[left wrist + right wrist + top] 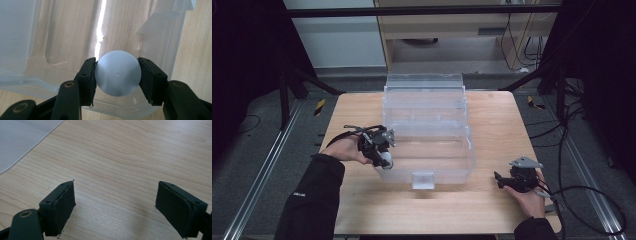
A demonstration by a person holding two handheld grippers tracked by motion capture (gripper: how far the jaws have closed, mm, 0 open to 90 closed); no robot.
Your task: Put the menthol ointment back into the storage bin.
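On the bench (492, 210) stands a clear bin (427, 130), lid open. The left gripper (117, 75) clamps a white ball (117, 76) over the bin's near-left rim. The right gripper (115, 202) rests released. Likely next: carry the ball inward, then release.

A wooden table (492, 210) stands on grey carpet (257, 145). Far off, a pale cabinet (452, 25); cables (522, 50) at far right.
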